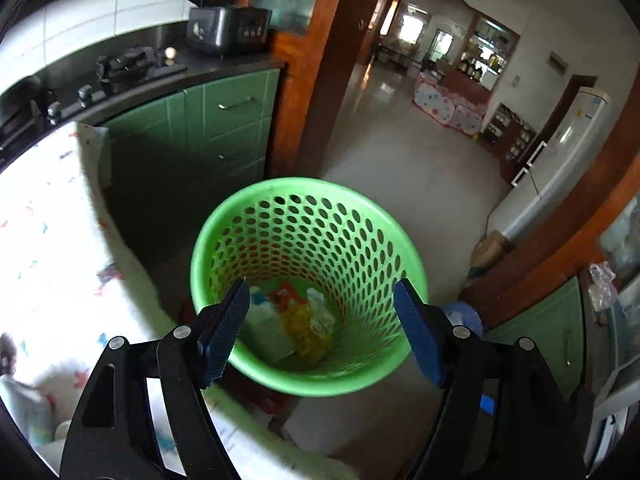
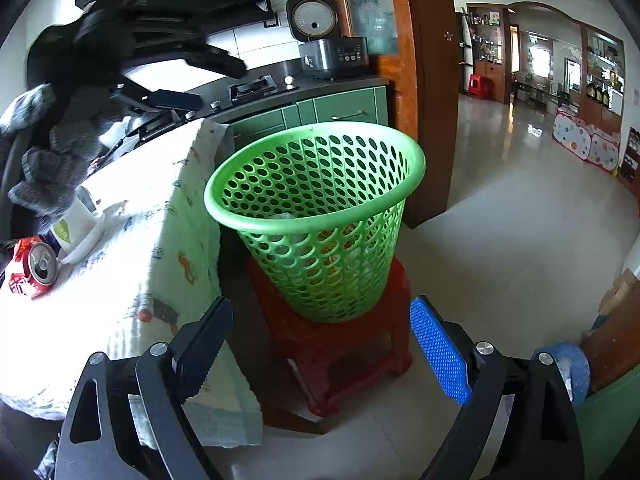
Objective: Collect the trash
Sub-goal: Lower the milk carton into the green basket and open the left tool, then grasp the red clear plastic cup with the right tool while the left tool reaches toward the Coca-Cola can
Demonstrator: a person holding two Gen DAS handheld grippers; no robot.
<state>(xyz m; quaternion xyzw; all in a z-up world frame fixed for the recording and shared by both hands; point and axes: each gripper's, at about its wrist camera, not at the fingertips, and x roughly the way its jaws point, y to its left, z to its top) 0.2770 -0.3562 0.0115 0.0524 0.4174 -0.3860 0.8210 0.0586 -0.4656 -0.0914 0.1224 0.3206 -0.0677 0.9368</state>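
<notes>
A green perforated basket stands beside the table, and my left gripper hangs open right above its mouth with nothing between the blue pads. At its bottom lie red and yellow wrappers and white paper. In the right wrist view the basket sits on a red stool, with my right gripper open and empty in front of it, lower than the rim. On the table lie a red can and a white carton. A grey knitted sleeve holds the left gripper at upper left.
The table wears a patterned cloth that hangs over its edge next to the basket. Behind are green cabinets, a dark counter with a hob and a rice cooker. A wooden door frame and tiled floor lie to the right.
</notes>
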